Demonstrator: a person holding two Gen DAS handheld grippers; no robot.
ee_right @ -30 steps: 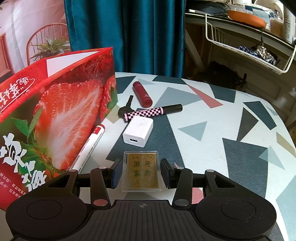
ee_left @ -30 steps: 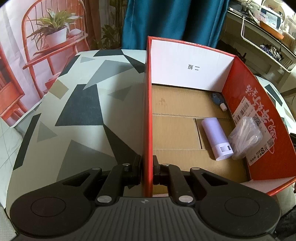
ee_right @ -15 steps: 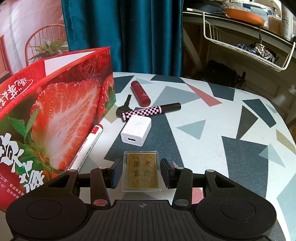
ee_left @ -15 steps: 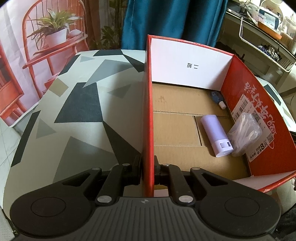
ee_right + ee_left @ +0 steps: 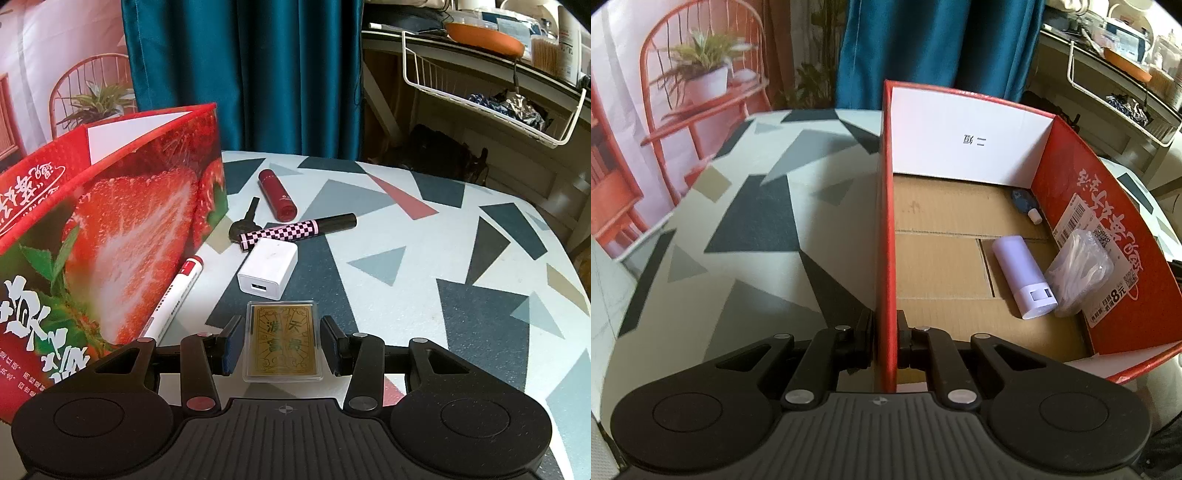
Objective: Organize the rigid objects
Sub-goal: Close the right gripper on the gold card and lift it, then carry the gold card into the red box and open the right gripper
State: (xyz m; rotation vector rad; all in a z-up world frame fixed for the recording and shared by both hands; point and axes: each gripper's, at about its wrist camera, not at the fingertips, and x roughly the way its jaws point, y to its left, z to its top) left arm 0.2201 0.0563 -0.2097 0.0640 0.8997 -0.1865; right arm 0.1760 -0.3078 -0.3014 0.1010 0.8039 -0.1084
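Box (image 5: 960, 266) braced: left gripper (image 5: 885, 341) clenched on its near wall. Right gripper (image 5: 279, 345) spread, fingers either side of the gold card case (image 5: 282, 341) lying flat on the table (image 5: 480, 295) — not yet touching. Close squarely on its long edges, lift level.

- In the box (image 5: 886, 229): tube (image 5: 1024, 277), with a bag (image 5: 1080, 268) just right of it.
- On the table (image 5: 443, 258), right of the box: marker (image 5: 173, 297), charger (image 5: 267, 273), card (image 5: 283, 339).
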